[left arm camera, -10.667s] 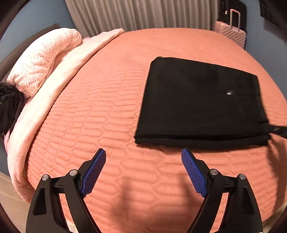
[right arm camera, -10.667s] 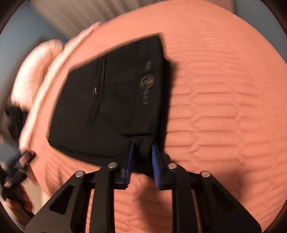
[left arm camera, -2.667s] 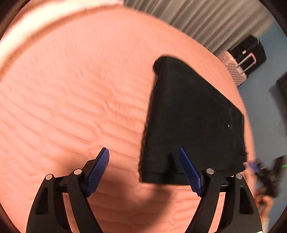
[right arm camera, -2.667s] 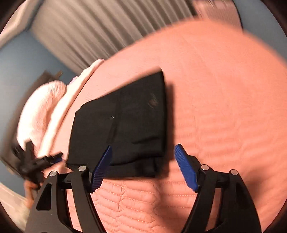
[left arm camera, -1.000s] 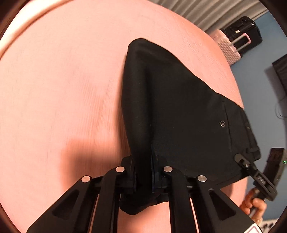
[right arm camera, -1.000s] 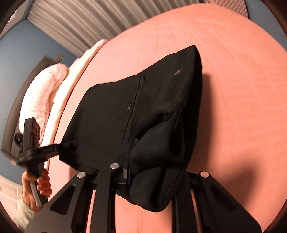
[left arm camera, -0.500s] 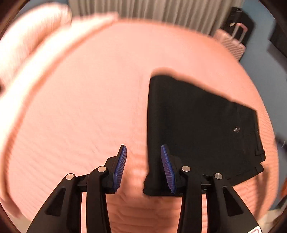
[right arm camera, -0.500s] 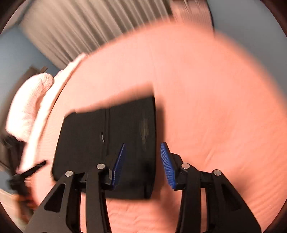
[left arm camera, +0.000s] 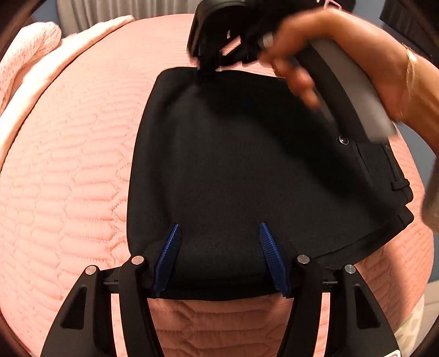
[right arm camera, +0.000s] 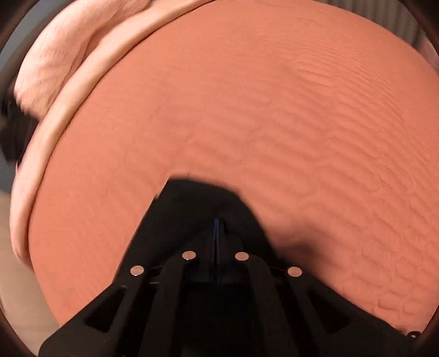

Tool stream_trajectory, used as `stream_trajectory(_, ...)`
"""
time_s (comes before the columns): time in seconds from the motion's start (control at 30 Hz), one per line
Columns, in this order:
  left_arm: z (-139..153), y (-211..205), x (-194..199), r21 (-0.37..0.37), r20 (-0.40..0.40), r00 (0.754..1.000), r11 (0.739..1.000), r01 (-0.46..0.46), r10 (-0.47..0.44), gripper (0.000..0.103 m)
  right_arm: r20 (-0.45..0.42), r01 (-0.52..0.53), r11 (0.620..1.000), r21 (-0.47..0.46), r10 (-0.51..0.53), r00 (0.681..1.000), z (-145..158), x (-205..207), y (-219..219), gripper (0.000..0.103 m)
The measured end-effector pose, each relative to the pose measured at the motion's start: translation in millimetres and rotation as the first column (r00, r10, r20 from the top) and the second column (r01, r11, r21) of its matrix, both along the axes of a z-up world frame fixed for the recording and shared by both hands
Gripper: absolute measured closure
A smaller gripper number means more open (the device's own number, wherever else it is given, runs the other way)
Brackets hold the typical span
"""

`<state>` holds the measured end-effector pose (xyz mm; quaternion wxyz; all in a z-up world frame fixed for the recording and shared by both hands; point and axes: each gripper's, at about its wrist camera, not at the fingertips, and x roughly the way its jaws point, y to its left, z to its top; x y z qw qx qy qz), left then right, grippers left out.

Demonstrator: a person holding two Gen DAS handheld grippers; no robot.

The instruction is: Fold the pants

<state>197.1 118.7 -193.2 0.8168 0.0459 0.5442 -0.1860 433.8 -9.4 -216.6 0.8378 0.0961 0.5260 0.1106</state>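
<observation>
The black pants [left arm camera: 247, 164] lie folded in a flat rectangle on the salmon quilted bed [left arm camera: 68, 178]. My left gripper [left arm camera: 221, 252] is open and rests over the near edge of the pants, one blue pad on each side of the cloth. My right gripper [left arm camera: 203, 66], held by a hand, reaches down onto the far edge of the pants. In the right wrist view the right gripper [right arm camera: 218, 230] has its pads together above the far corner of the pants [right arm camera: 192, 203]; no cloth shows between them.
A light pink blanket and pillow [left arm camera: 24, 63] lie along the left side of the bed, also in the right wrist view [right arm camera: 55, 60]. Grey curtains [left arm camera: 109, 11] hang behind the bed. The person's forearm [left arm camera: 384, 68] crosses the upper right.
The left gripper has moved forward over the near edge of the pants and opened wider. The right gripper has closed and swung across to the far edge of the pants.
</observation>
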Motion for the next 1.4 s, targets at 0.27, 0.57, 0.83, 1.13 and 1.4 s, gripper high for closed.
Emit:
stream_trajectory(0.27,5.6,-3.2,9.8,-0.029,0.01,1.0,1.0,-0.006,0.006,0.044,0.009,-0.145,0.989,-0.032,0.146,0.989,17.1,-0.9,1.5,0.09)
stream_trajectory(0.57,-4.7,19.1,1.8,-0.043,0.027,1.0,0.999,-0.013,0.014,0.044,-0.059,-0.444,0.87,-0.217,0.442,0.895,17.5,12.5,73.1,0.033)
stream_trajectory(0.83,-8.8,2.7,-5.7,-0.048,0.04,0.999,0.998,-0.028,0.03,0.044,-0.203,-0.409,0.702,-0.583,0.362,0.91,-15.3,56.4,91.3,0.103)
stream_trajectory(1.13,-12.2,-6.6,-5.9,-0.046,0.041,0.998,0.998,-0.035,0.037,0.044,-0.086,-0.253,0.848,-0.466,0.241,0.967,-21.6,-15.8,27.7,0.099)
stream_trajectory(1.4,-12.3,-5.5,-0.6,-0.036,0.012,0.999,0.999,-0.04,0.041,0.044,0.013,0.066,0.928,-0.368,-0.066,0.998,-19.8,-169.1,-121.1,0.102)
